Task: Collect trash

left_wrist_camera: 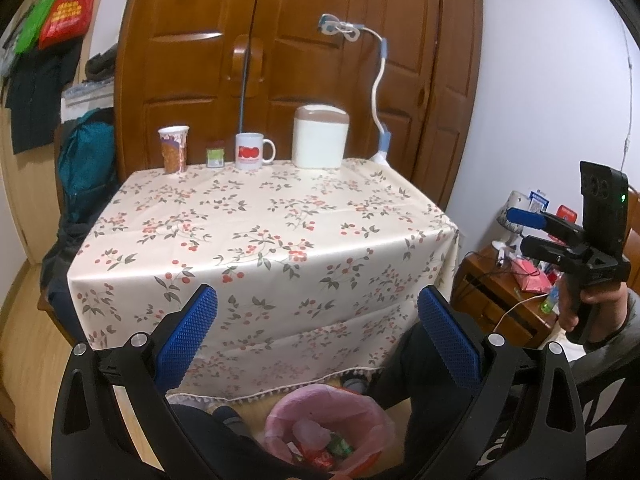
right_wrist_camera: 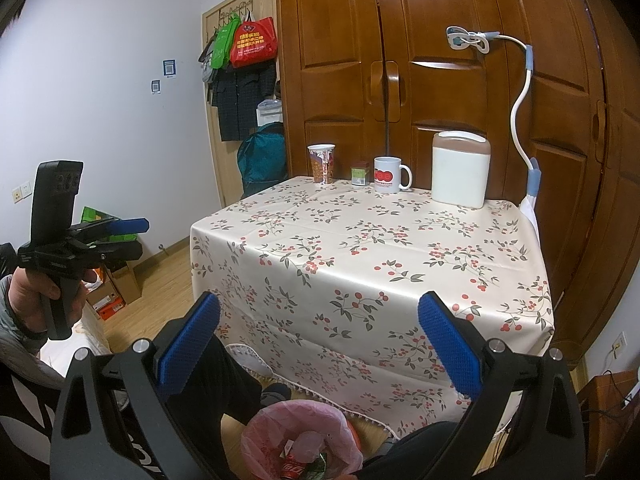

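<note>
left gripper (left_wrist_camera: pixel 316 344): wide open, empty
right gripper (right_wrist_camera: pixel 318 346): wide open, empty
trash: wrappers in pink-lined bin (left_wrist_camera: pixel 360 412) at 6 o'clock, below bench (left_wrist_camera: pixel 260 216)
risk: paper cup (left_wrist_camera: pixel 174 149) at 11 o'clock tips if clipped; mug (left_wrist_camera: pixel 250 151) mistaken for trash

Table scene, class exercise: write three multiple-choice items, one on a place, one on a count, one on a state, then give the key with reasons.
1. Where is the pink-lined trash bin?
A. On the floor at the table's near edge
B. On the tablecloth
C. Hanging on the wardrobe

2. How many things stand in the row at the far edge of the table?
A. Two
B. Four
C. Six

3. How do the left gripper and right gripper stand?
A. Both shut on wrappers
B. Only one open
C. Both open, empty

Key: 1 A, it sits below the cloth's hem. 2 B: paper cup, small green box, white mug, cream container. 3 C, blue pads wide apart, nothing between.
</note>
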